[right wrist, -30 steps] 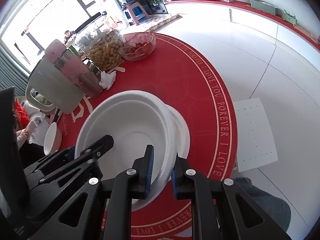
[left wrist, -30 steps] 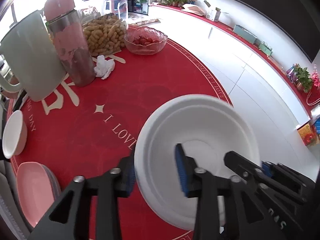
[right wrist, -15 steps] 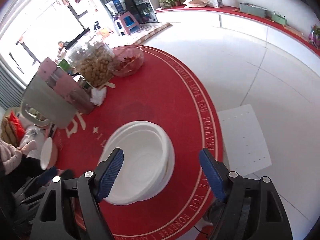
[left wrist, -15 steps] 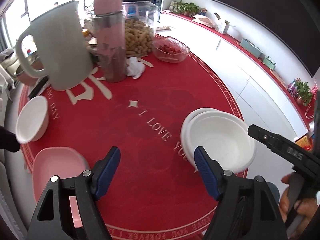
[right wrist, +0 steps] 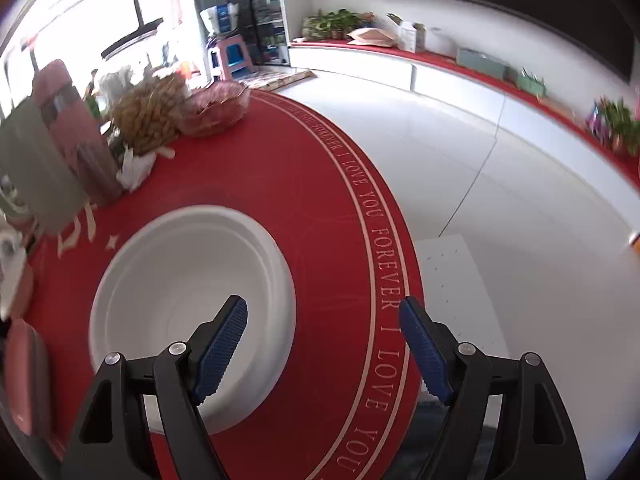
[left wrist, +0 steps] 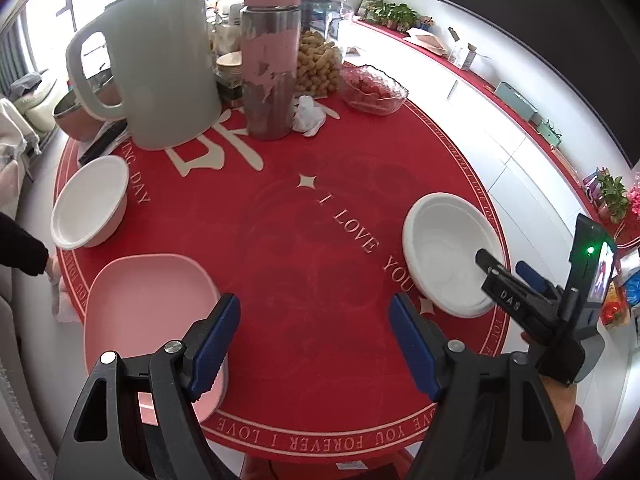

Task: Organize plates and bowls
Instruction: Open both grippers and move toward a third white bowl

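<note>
Bowls: the nested white bowls sit at the right edge of my red round table, beside the gold lettering "I LOVE YOU" and the rim text "FOREVER I LOVE YOU", with another white bowl at the left edge and a pink plate near the front-left edge. A second ago both my tools pinched that stack; now my left gripper hangs spread and empty over the front edge. My right gripper, marked "DAS", is spread too, one finger above the bowl.
</note>
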{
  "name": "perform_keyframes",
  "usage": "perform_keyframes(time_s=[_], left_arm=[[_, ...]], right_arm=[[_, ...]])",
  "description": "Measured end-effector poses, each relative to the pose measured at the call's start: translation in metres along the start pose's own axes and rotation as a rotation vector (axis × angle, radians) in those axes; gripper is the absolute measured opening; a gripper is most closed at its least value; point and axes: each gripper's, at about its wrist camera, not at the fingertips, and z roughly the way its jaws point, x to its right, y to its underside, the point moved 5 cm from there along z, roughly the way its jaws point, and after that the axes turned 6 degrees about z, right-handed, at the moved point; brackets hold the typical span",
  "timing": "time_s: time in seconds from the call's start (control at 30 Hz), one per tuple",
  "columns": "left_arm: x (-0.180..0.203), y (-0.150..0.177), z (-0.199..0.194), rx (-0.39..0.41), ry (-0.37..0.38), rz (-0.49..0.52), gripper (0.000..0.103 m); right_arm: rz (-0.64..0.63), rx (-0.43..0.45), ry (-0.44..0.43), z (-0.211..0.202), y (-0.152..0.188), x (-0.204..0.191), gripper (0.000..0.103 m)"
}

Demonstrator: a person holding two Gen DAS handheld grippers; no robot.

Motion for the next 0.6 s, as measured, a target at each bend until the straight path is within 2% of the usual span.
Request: perform_keyframes(time_s=[0.13, 0.27, 0.4, 0.47, 0.6], left_arm=[[-0.018, 0.005, -0.013, 0.007, 0.001, -0.01, 0.08], [-0.051, 0.013, -0.034, 0.018, 0.003, -0.045, 0.08], [-0.093, 0.021, -0.057, 0.045, -0.025, -0.101, 0.08], [-0.114, 0.023, -0.07, 0.07, -0.042, -0.127, 0.08], [-0.155, 0.023, -0.088, 0.12, -0.088, -0.187, 0.08]], right_arm=[[0.045, 0.076, -0.043, -0.03, -0.022, 0.002, 0.079], [0.031, 0.093, -0.146, -0.06, -0.043, -0.02, 0.079], [-0.037, 0.058, -0.236, -0.075, -0.05, -0.062, 0.079], [-0.076, 0.018, -0.29, -0.079, -0.047, -0.091, 0.079], [-0.169, -0.043, -0.342, -0.079, -0.033, -0.141, 0.079]])
